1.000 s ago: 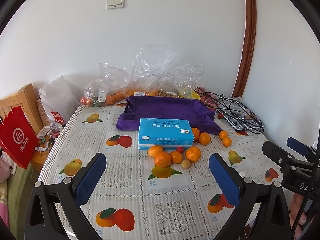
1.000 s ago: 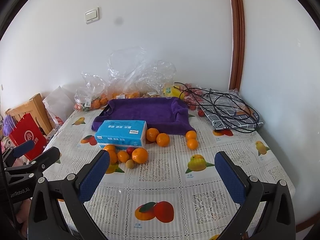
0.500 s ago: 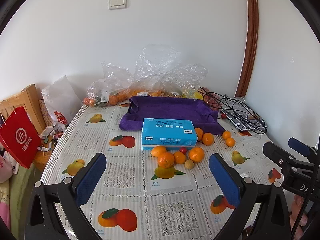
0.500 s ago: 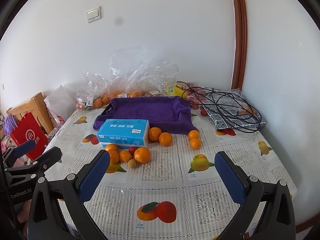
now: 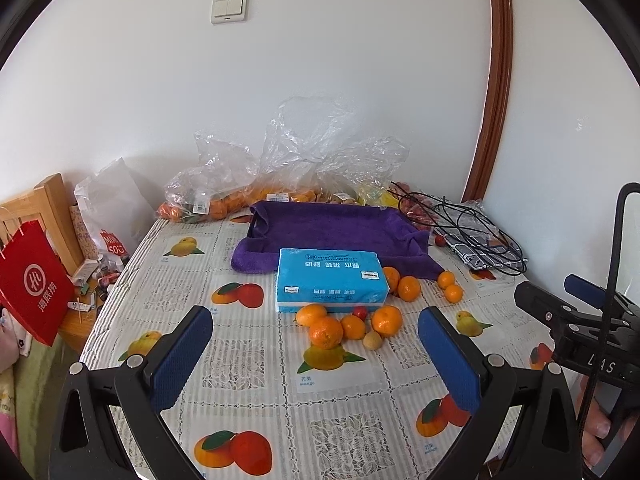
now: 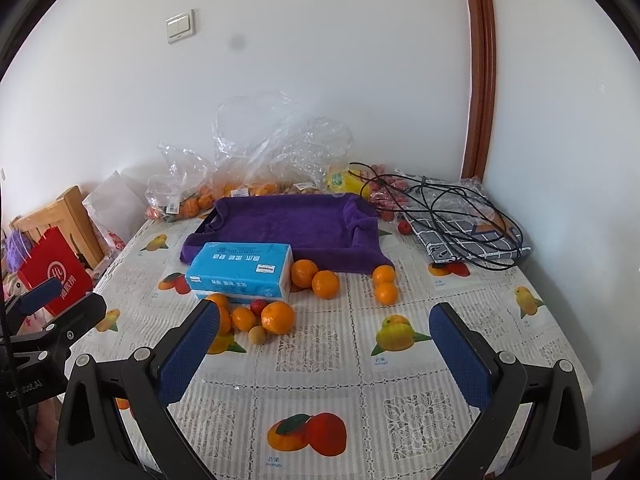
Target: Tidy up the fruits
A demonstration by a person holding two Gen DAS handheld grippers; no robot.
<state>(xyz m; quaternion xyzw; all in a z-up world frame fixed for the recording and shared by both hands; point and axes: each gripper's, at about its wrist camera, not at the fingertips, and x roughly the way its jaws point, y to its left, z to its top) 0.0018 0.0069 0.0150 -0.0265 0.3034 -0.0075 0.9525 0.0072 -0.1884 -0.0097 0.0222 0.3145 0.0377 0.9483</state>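
Observation:
Several loose oranges lie on the fruit-print tablecloth. A cluster of oranges (image 5: pixel 326 331) (image 6: pixel 277 317), with a small red fruit (image 5: pixel 360 312) and a small tan fruit (image 5: pixel 373 339) (image 6: pixel 257 335), sits in front of a blue tissue pack (image 5: pixel 331 280) (image 6: pixel 241 272). Two oranges (image 5: pixel 409 288) (image 6: pixel 325 284) lie at its right, and two smaller ones (image 5: pixel 453 293) (image 6: pixel 386 292) further right. A purple cloth-lined tray (image 5: pixel 336 230) (image 6: pixel 288 222) is behind. My left gripper (image 5: pixel 316 340) and right gripper (image 6: pixel 324 340) are open and empty, held above the near table.
Clear plastic bags of oranges (image 5: pixel 224 204) (image 6: pixel 192 204) line the wall. Black cables on a checked cloth (image 5: pixel 480 236) (image 6: pixel 464 224) lie at back right. A red paper bag (image 5: pixel 34 280) (image 6: pixel 56 276) and a wooden chair (image 5: pixel 44 204) stand left of the table.
Both grippers have drifted slightly back and up, so the table and fruit sit a little lower in both views. The jaws stay open. No fruit moved.

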